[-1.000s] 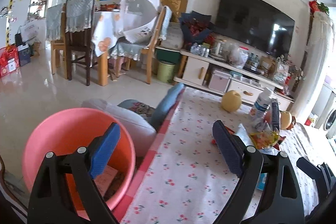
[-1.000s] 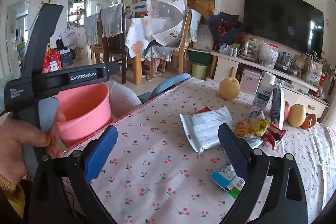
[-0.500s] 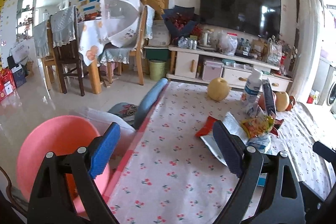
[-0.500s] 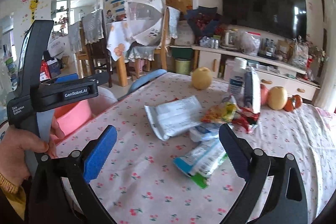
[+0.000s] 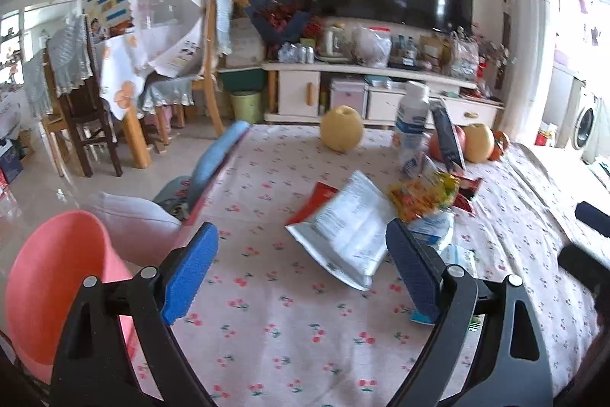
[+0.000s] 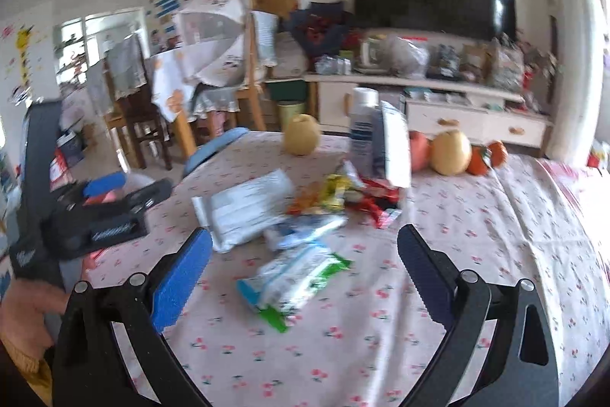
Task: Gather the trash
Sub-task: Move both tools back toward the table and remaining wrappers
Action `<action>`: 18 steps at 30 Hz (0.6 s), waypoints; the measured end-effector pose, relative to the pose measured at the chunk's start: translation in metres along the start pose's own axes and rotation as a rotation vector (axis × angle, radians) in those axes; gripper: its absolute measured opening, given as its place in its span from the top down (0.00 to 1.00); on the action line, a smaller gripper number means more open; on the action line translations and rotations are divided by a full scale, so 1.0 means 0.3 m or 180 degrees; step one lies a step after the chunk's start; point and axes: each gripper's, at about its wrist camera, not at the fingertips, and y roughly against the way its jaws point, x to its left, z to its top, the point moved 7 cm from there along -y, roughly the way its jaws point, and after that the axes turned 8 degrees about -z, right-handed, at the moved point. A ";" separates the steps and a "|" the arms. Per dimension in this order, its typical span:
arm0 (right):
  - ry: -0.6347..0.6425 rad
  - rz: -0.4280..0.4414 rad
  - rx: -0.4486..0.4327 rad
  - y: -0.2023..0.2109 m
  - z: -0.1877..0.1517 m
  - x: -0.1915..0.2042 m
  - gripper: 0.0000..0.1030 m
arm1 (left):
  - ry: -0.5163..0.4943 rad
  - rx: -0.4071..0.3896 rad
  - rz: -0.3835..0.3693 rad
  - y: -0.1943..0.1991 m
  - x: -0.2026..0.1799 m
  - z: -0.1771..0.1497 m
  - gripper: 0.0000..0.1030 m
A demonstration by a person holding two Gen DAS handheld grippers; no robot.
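Wrappers lie in a pile on the cherry-print tablecloth (image 5: 274, 327): a silver-white bag (image 5: 343, 235) (image 6: 248, 208), a yellow-orange snack bag (image 5: 423, 197) (image 6: 331, 193), red wrappers (image 6: 377, 205) and a blue-green-white packet (image 6: 293, 277). A pink bucket (image 5: 49, 292) stands off the table's left edge. My left gripper (image 5: 301, 269) is open and empty, just short of the silver bag. My right gripper (image 6: 305, 277) is open and empty, with the blue-green packet between its fingers' line of sight. The left gripper also shows in the right wrist view (image 6: 95, 216).
A white bottle (image 5: 411, 124), a dark upright packet (image 5: 448, 140), pears (image 5: 341, 128) and other fruit (image 6: 451, 147) stand at the table's far side. A blue chair back (image 5: 217, 155) and a cushion (image 5: 133, 220) sit by the left edge. A TV cabinet is behind.
Both grippers have swung right and forward over the table toward the wrapper pile. The pink bucket has slid to the left edge of the left view. Both stay open.
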 end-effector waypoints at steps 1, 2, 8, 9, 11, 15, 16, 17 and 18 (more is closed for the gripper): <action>-0.0048 -0.0031 0.0002 -0.003 0.006 -0.029 0.06 | 0.0009 0.0024 -0.0058 -0.007 -0.015 -0.004 0.12; -0.0122 -0.0073 0.0004 -0.007 0.013 -0.073 0.06 | 0.0016 0.0060 -0.0137 -0.018 -0.035 -0.009 0.12; -0.0360 -0.0209 0.0050 -0.036 0.030 -0.240 0.06 | -0.0036 0.0289 -0.0526 -0.076 -0.153 -0.041 0.12; -0.0378 -0.0222 0.0063 -0.044 0.031 -0.258 0.06 | -0.0042 0.0336 -0.0601 -0.086 -0.178 -0.049 0.12; -0.0444 -0.0227 0.0090 -0.061 0.032 -0.299 0.06 | -0.0089 0.0422 -0.0717 -0.106 -0.227 -0.065 0.12; -0.0514 -0.0117 0.0284 -0.128 0.027 -0.342 0.06 | -0.0184 0.0595 -0.0855 -0.153 -0.309 -0.099 0.13; -0.0532 -0.0113 0.0325 -0.146 0.023 -0.351 0.06 | -0.0215 0.0664 -0.0882 -0.170 -0.333 -0.112 0.12; -0.0572 -0.0084 0.0384 -0.170 0.019 -0.359 0.06 | -0.0237 0.0702 -0.0883 -0.181 -0.346 -0.120 0.12; -0.0636 -0.0027 0.0441 -0.193 0.014 -0.365 0.06 | -0.0267 0.0745 -0.0882 -0.192 -0.359 -0.130 0.12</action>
